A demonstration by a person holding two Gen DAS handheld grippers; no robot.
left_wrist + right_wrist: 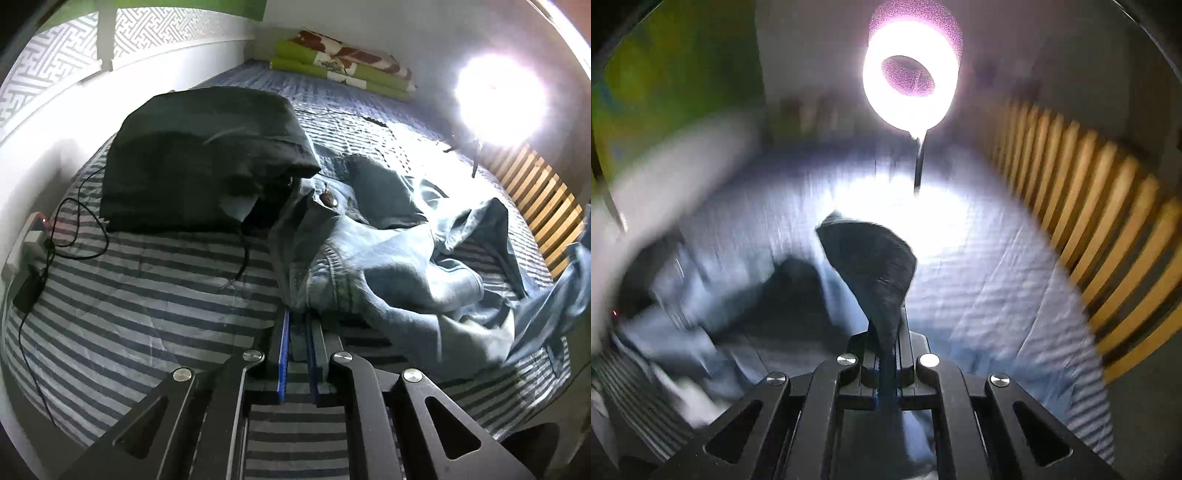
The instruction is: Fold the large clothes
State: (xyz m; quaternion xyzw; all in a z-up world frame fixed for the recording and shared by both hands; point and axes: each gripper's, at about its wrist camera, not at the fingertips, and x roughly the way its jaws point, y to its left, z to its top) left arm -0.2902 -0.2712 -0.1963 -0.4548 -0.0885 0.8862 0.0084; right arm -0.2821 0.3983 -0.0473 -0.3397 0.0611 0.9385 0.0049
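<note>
A pair of blue jeans [388, 251] lies crumpled on the striped bed sheet [147, 295], button and waistband toward the middle. My left gripper [298, 314] is shut on the waistband edge at the near side. In the right wrist view, which is motion-blurred, my right gripper [886, 332] is shut on a flap of the denim [875, 266] that stands up between its fingers, lifted above the bed. The rest of the jeans [701, 302] shows as a blur at lower left.
A folded black garment [199, 155] rests on the bed just left of the jeans. A black cable [74, 236] and charger lie at the left edge. Folded green bedding [343, 66] sits at the far end. A ring light [910, 74] and wooden slats [1089, 221] stand to the right.
</note>
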